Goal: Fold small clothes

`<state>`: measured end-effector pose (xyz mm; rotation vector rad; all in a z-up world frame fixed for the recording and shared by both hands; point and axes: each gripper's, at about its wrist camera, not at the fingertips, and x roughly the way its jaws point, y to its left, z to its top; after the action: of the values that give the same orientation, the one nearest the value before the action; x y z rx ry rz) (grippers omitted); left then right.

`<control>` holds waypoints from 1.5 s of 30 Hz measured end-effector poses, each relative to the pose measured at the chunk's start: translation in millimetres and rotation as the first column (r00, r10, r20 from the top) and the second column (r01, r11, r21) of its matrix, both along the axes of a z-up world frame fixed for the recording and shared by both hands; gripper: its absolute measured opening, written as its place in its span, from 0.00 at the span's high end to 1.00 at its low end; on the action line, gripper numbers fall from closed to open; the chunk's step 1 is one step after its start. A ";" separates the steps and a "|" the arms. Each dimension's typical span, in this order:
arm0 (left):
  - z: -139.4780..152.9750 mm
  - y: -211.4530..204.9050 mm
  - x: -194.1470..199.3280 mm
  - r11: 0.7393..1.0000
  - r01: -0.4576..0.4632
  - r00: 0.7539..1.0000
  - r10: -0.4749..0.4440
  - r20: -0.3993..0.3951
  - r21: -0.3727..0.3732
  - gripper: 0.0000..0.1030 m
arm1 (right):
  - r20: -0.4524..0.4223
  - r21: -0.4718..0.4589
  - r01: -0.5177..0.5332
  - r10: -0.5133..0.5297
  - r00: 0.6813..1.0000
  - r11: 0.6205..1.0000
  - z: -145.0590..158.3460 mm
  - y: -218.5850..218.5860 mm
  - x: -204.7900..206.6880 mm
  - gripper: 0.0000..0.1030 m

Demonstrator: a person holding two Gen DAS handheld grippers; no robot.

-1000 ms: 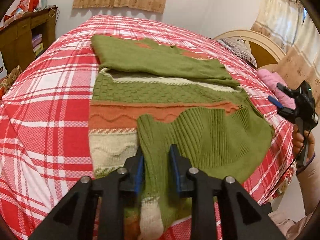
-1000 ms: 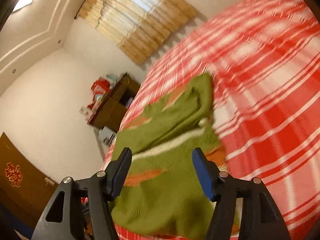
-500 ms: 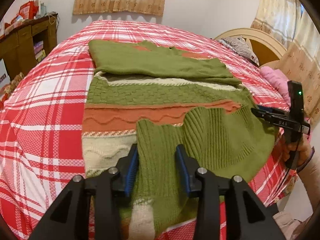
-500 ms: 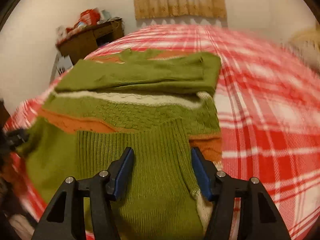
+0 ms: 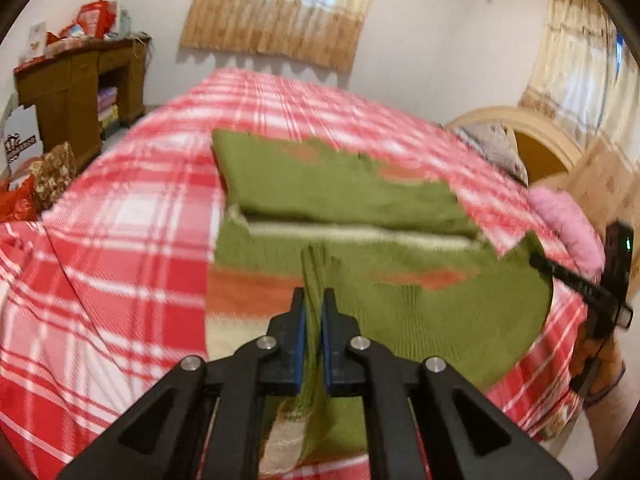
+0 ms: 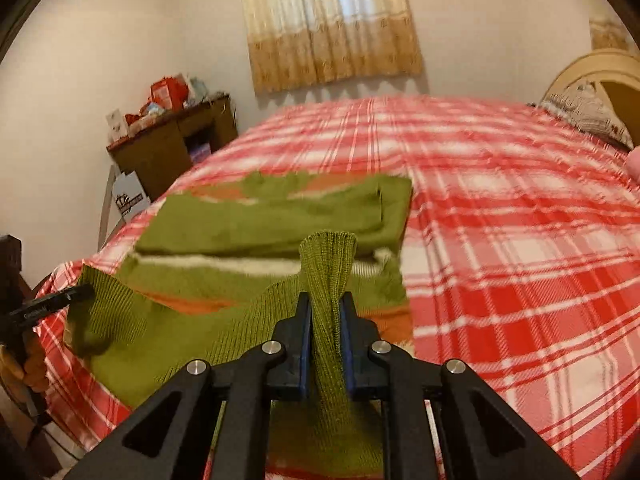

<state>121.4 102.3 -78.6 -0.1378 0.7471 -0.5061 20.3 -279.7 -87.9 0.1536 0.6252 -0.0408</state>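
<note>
Sweater [image 5: 420,312] motion-blurred; near hem cut off behind left gripper [image 5: 313,312]. Cabinet-top clutter [image 6: 168,94] too small, possibly packaging.

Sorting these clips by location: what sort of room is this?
Most likely a home bedroom: a bed with a red plaid bedspread and arched headboard, curtains, and a wooden desk.

Bedroom w/ white walls, daylight thru curtains.
Bed [image 6: 520,208] in red-white plaid cover fills the room; tan curtain [image 6: 328,24] on far wall, 2nd curtain [image 5: 580,52] at right; brown wood cabinet [image 5: 76,84] w/ clutter on top by left wall; cream arched headboard [image 5: 520,124].
</note>
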 end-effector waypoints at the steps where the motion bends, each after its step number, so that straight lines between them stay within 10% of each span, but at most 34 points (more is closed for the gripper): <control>1: 6.3 1.1 3.4 1.000 -0.024 1.000 0.024 0.017 -0.003 0.93 | 0.011 -0.016 0.004 -0.003 1.000 1.000 3.7 3.0 1.5 0.88; 12: 9.8 -3.9 26.4 0.999 0.000 1.000 0.000 -0.003 0.053 0.92 | -0.001 -0.067 -0.006 0.006 1.000 0.998 10.2 15.4 26.7 0.88; 17: -9.0 -11.2 4.8 0.989 0.052 0.999 -0.050 -0.020 0.142 0.42 | -0.030 -0.033 0.008 -0.009 1.000 0.999 -2.8 8.1 18.2 0.88; 31: -43.4 -27.2 -4.1 0.971 0.021 0.994 0.006 -0.109 0.239 0.43 | -0.075 0.008 0.020 -0.019 0.997 1.000 -22.6 3.6 15.8 0.88; 34: -41.5 -23.2 -2.5 0.979 0.002 0.994 0.020 -0.111 0.202 0.86 | -0.091 0.016 0.031 -0.029 0.995 0.999 -28.7 0.9 14.3 0.88; 45: -6.9 -17.4 8.8 0.997 -0.053 0.996 0.058 -0.070 0.064 0.89 | -0.006 -0.013 0.011 -0.011 1.000 1.000 7.1 7.1 15.6 0.88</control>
<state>130.2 84.9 -85.4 -0.1197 0.8263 -0.4263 35.8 -272.6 -80.8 0.1442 0.6296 -0.0564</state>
